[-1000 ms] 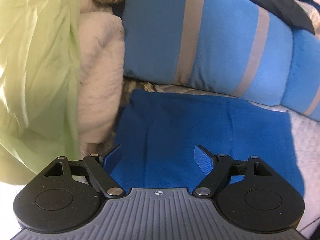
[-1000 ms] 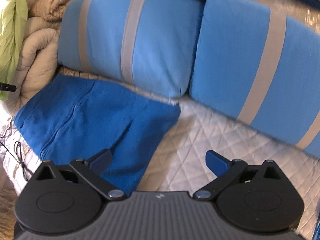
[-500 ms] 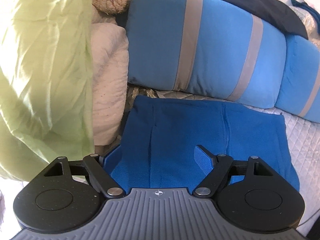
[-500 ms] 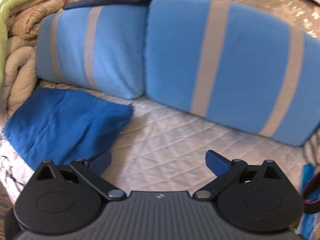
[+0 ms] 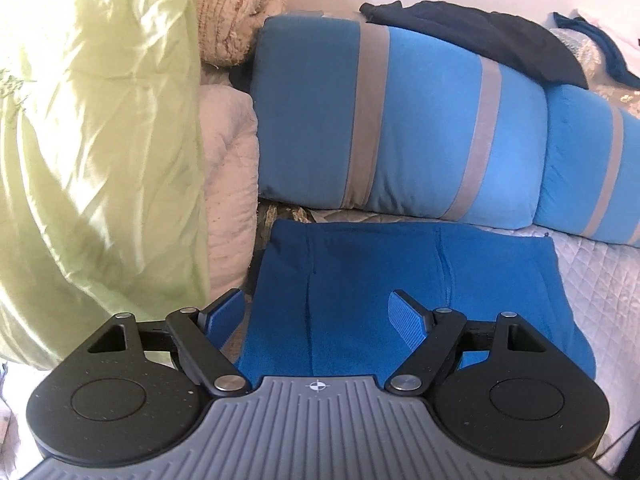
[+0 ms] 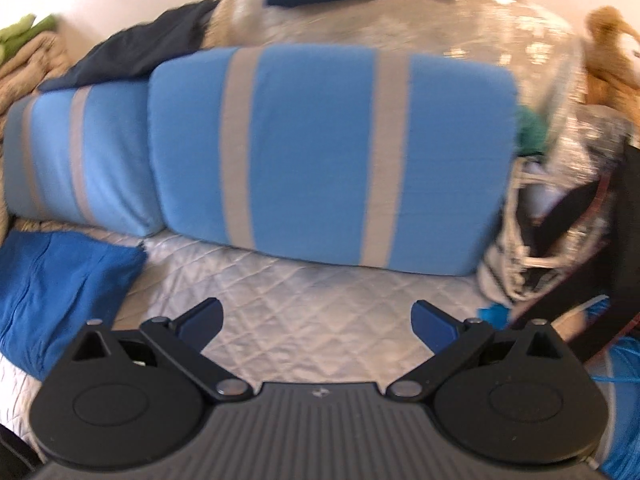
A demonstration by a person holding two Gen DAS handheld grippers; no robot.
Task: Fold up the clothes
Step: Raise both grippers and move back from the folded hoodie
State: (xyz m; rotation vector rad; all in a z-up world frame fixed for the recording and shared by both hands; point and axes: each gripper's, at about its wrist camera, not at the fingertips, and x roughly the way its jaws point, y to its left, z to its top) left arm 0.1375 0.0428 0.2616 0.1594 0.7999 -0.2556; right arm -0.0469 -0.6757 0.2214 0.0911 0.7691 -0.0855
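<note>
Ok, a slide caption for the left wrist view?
Open left tool above a folded blue garment on the quilted bed cover, striped pillows behind.

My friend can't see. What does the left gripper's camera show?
A folded blue garment lies flat on a white quilted bed cover, under the open, empty left gripper. Behind it lean blue pillows with grey stripes; a light green blanket is piled on the left.

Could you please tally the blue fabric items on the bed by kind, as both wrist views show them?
Striped blue cushions: 2
Folded royal-blue garment: 1
Dark navy garment draped on the cushions: 1
Total: 4
</note>
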